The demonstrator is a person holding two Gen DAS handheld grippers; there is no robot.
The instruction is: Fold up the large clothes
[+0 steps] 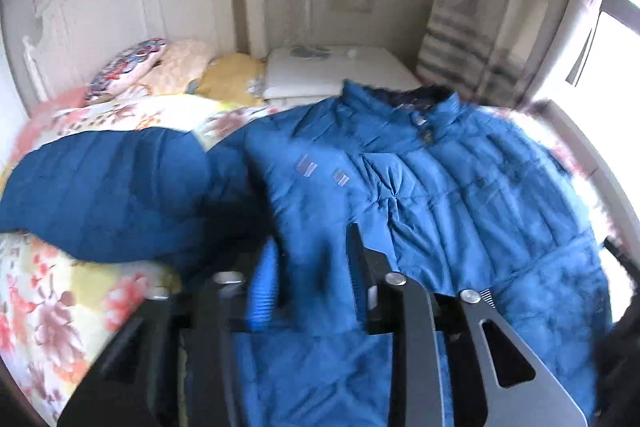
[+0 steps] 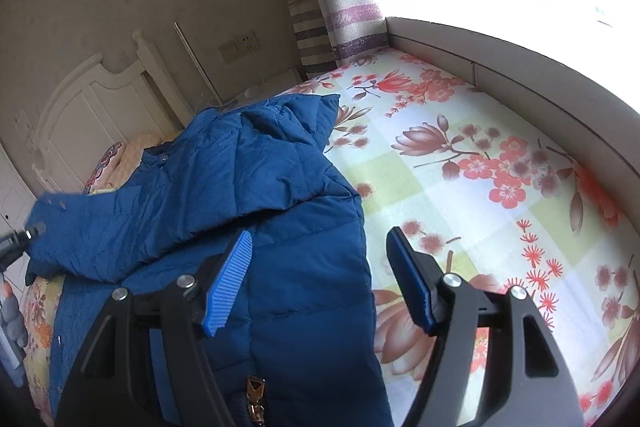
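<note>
Left wrist view: my left tool [image 1: 310, 259] pinches the blue jacket [image 1: 420, 187], might slip off; right tool [image 2: 320, 267] gapes empty over its hem.

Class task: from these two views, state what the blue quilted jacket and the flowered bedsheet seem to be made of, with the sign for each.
Blue quilted jacket: probably padded synthetic shell, matte with faint sheen; stitched puffy panels show.
Flowered bedsheet: likely thin woven cotton or blend, matte; it lies flat with a printed pattern.
</note>
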